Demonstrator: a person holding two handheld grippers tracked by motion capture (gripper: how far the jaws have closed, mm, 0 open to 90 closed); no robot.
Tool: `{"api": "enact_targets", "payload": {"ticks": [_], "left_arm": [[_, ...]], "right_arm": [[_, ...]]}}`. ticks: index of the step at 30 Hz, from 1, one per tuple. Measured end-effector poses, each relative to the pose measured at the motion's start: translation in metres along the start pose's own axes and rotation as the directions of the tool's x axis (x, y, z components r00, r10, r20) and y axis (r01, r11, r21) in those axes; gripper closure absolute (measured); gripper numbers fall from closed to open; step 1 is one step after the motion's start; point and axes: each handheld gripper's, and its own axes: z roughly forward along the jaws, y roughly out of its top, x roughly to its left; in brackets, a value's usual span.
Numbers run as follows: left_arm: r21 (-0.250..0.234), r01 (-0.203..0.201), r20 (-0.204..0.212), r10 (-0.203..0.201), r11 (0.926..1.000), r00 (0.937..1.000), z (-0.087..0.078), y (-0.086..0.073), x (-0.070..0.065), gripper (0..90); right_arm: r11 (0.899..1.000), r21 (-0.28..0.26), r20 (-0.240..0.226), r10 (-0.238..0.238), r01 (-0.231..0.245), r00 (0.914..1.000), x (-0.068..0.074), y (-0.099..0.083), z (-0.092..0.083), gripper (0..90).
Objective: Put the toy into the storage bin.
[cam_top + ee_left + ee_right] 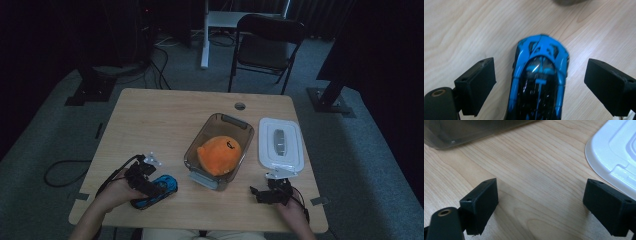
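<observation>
A blue and black toy car lies on the wooden table, near its front left. My left gripper is open and straddles the car, with a gap between each jaw and the car's sides. In the high view the left gripper sits over the car, held by a hand. My right gripper is open, low over bare wood with nothing between its jaws; in the high view the right gripper rests near the front right edge.
A clear plastic bin holding an orange plush toy stands mid-table. Its white lid lies flat to the right; the lid's corner is close to my right gripper. A folding chair stands beyond the table.
</observation>
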Motion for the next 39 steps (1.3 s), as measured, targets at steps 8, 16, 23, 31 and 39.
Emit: {"api": "enact_targets", "payload": {"ticks": [8,16,23,31,39], "left_arm": [[0.039,0.013,0.010,-0.014,0.9991,0.9999,0.013,-0.016,0.000,10.9],[0.077,-0.052,-0.006,0.053,0.9957,0.9986,0.023,-0.023,0.001,11.1],[0.084,-0.073,-0.010,0.074,0.9937,0.9972,0.029,-0.026,0.002,14.8],[0.086,-0.074,-0.011,0.075,0.9936,0.9971,0.032,-0.027,0.003,18.0],[0.060,-0.100,-0.012,0.101,0.9932,0.9949,0.032,-0.026,-0.001,26.2]], "right_arm": [[1.000,0.001,-0.001,0.001,-0.001,1.0000,0.000,0.000,0.000,12.3],[1.000,0.000,0.001,0.002,-0.002,1.0000,0.000,0.000,0.000,12.3],[1.000,0.002,0.002,0.004,-0.004,1.0000,0.000,0.001,0.001,12.3],[1.000,-0.003,-0.008,0.007,-0.007,0.9999,0.004,0.010,0.001,12.6],[1.000,-0.021,-0.015,-0.004,0.004,0.9999,0.015,0.022,0.007,12.6]]}}
